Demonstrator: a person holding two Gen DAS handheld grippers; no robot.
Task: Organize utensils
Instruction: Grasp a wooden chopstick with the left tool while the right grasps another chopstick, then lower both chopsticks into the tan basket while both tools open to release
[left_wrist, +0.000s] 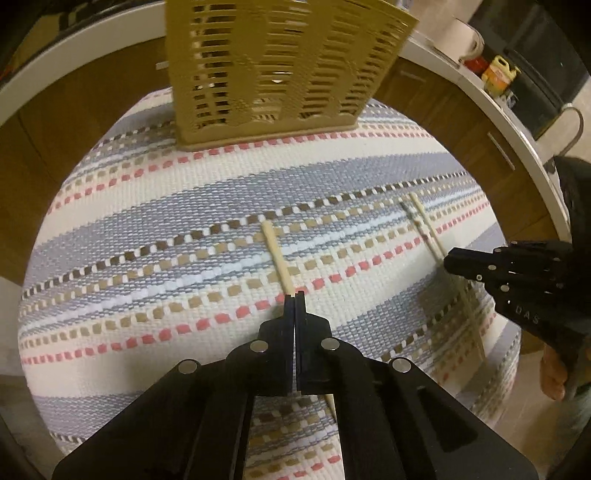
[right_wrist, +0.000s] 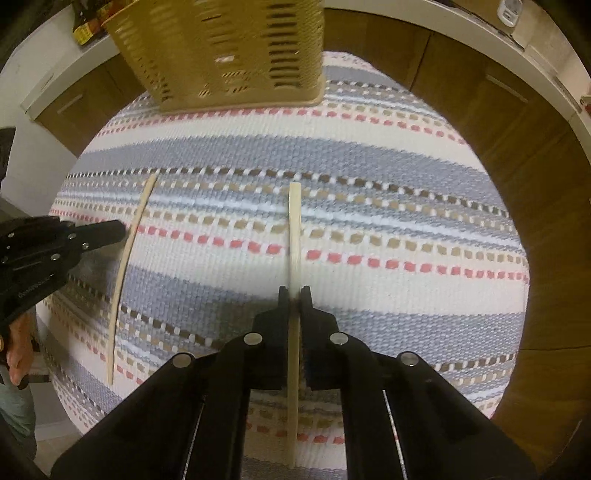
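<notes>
Two pale wooden chopsticks lie on a striped woven mat. My left gripper (left_wrist: 294, 294) is shut on the left chopstick (left_wrist: 276, 256), which runs forward from its tips; it also shows in the right wrist view (right_wrist: 127, 254). My right gripper (right_wrist: 294, 290) is closed around the right chopstick (right_wrist: 294, 225), which passes between its fingers; it also shows in the left wrist view (left_wrist: 424, 225). A tan slotted utensil holder (left_wrist: 273, 70) stands upright at the mat's far edge, also seen in the right wrist view (right_wrist: 225, 48). What it holds is hidden.
The striped mat (left_wrist: 184, 206) covers a small table. Brown cabinets with a white counter (left_wrist: 517, 122) curve behind it. Bottles (left_wrist: 496, 74) stand on the counter at the right. The person's hand (right_wrist: 18, 343) holds the left gripper.
</notes>
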